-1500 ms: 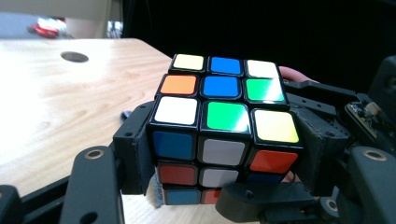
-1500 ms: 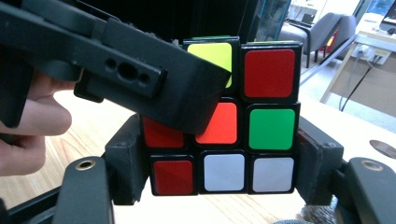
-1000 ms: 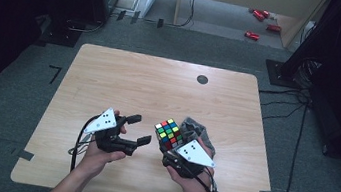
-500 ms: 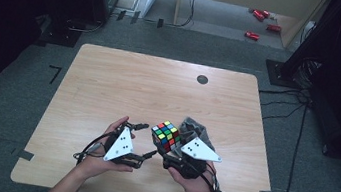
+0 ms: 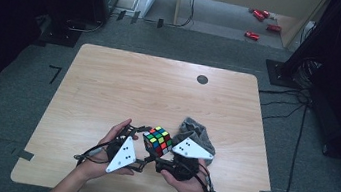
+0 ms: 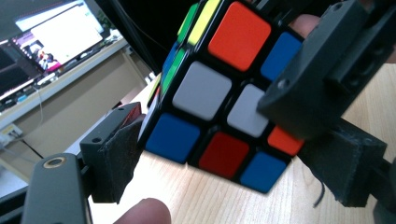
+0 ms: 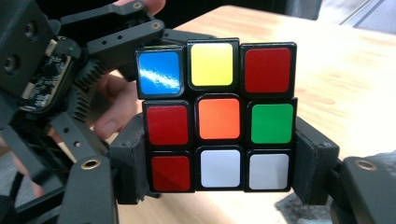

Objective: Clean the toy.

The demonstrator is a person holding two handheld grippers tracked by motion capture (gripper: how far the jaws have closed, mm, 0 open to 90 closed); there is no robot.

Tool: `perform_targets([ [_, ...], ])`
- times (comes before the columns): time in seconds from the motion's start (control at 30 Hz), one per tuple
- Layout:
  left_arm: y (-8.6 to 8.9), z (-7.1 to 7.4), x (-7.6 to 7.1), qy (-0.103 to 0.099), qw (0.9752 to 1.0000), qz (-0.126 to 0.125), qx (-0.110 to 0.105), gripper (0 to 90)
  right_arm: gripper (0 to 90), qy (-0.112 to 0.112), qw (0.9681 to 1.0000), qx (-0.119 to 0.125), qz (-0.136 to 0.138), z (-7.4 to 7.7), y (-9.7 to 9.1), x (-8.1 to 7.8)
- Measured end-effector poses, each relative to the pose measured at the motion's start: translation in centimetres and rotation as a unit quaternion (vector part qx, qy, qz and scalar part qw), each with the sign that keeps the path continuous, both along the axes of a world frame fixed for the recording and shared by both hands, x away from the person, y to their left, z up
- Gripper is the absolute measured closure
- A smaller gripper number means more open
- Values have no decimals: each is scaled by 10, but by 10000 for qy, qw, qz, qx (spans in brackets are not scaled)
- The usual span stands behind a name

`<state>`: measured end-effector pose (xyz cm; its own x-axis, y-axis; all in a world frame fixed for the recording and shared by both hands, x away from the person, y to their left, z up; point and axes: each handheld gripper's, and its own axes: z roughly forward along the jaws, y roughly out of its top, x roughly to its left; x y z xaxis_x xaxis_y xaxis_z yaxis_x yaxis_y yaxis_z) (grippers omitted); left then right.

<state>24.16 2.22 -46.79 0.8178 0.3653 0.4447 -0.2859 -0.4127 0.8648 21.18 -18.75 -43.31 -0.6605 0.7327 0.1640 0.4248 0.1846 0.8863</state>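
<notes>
Low and centre in the high view, the cube (image 5: 159, 141) hangs above the table (image 5: 110, 82), clamped at its bottom layer by the right gripper (image 5: 168, 157), while the left gripper (image 5: 144, 140), jaws open, straddles its left side without pinching.

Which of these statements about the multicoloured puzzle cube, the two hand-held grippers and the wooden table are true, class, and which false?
1. The right gripper clamps the multicoloured puzzle cube between its pads. True.
2. The cube face toward the right gripper's camera has a green centre. False: its centre is orange.
3. A crumpled grey cloth lies on the light wooden table beside the cube. True.
4. The left gripper is shut tight on the cube. False: its left pad stands clear of the cube.
5. The cube lies flat on the table. False: it is held above it.
</notes>
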Motion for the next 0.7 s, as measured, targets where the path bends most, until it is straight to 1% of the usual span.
perform_targets([
  [0.03,0,0,0,0,10000,0,0,180,343,0,10000,0,0,0,0,0],
  [0.07,-1,-1,-1,-66,10000,-1,72,181,343,81,9999,-6,68,0,2,0],
  [0.1,-2,-2,-1,-87,9999,6,117,182,343,130,9999,3,99,-1,3,0],
  [0.17,-3,-4,-1,-150,9997,15,175,186,343,220,9996,-3,157,-2,4,1],
  [0.2,-3,-4,-1,-150,9997,15,175,191,342,288,9994,11,187,-2,5,1],
  [0.23,-3,-5,-1,-185,9996,38,226,198,342,353,9992,27,203,-2,5,2],
  [0.3,-4,-5,-2,-248,9994,75,236,221,342,452,9987,107,196,-3,4,4],
  [0.33,-4,-5,-2,-248,9994,75,236,232,341,516,9984,156,191,-3,3,5],
  [0.37,-4,-6,-3,-303,9991,102,269,251,337,556,9981,197,181,-4,2,6],
  [0.4,-5,-6,-4,-309,9991,112,286,278,331,591,9979,224,161,-4,1,7],
  [0.43,-5,-6,-4,-309,9991,112,286,286,331,616,9976,262,149,-5,0,8],
  [0.47,-5,-6,-4,-256,9993,132,233,289,330,631,9974,293,167,-5,-1,8],
  [0.5,-5,-6,-4,-256,9993,132,233,310,330,631,9974,293,167,-5,-1,8],
  [0.53,-3,-4,-2,-96,9997,160,166,324,305,584,9977,310,121,-4,-2,8],
  [0.57,-2,-4,-1,5,9998,169,83,326,304,535,9979,340,115,-3,-3,8],
  [0.63,1,-3,2,194,9994,291,-25,327,283,451,9979,457,125,0,-5,7],
  [0.67,1,-3,2,194,9994,291,-25,328,283,451,9979,457,125,0,-5,7],
  [0.7,5,-3,7,446,9982,387,-134,329,259,360,9975,602,123,5,-9,6],
])
